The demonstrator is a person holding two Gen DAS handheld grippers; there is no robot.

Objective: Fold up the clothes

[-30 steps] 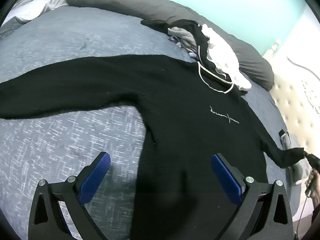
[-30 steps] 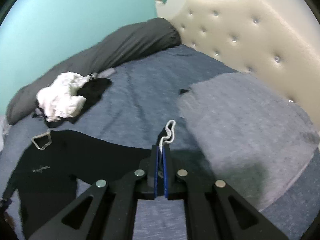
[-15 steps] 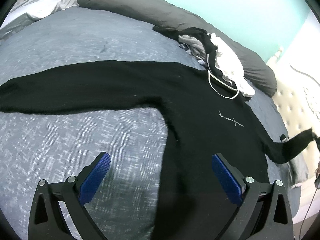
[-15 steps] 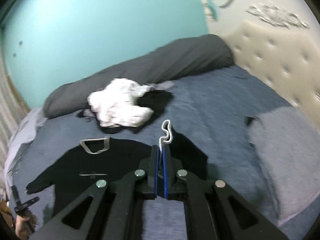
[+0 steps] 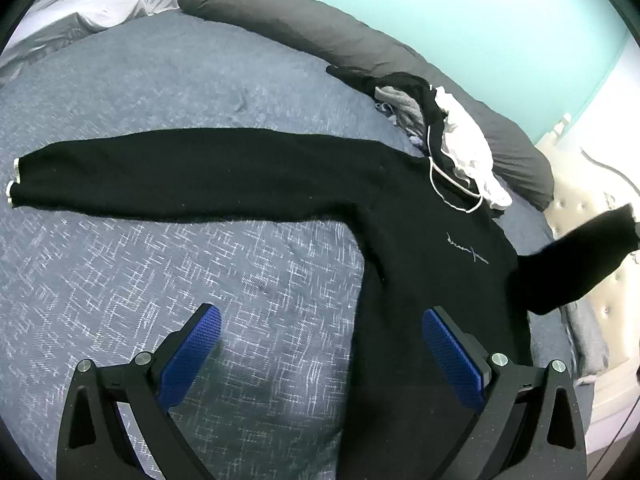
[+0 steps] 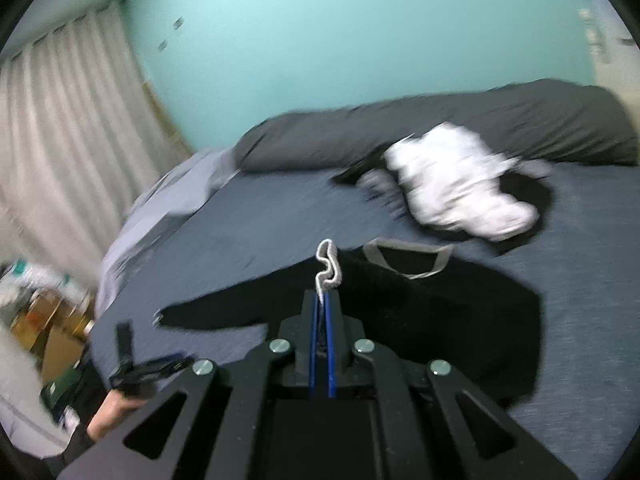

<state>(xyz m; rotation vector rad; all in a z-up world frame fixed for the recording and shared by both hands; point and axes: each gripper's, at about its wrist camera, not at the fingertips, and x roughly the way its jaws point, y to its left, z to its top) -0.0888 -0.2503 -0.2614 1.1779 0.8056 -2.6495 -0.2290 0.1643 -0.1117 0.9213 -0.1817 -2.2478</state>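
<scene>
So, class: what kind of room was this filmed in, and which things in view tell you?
Most likely a bedroom: a wide bed under a blue-grey woven bedspread, a cream button-tufted headboard, and a long dark grey bolster pillow against the turquoise wall.

The bed (image 5: 168,80) carried a blue-grey woven cover. A black sweater (image 5: 420,264) lay spread flat on it, one sleeve stretched out straight toward the left of the left wrist view. Beyond the collar sat a heap of clothes (image 5: 464,144), white, grey and black. A long dark grey bolster (image 5: 320,28) ran along the far edge by the wall. Pale bedding (image 5: 100,8) lay crumpled at the far corner.
</scene>
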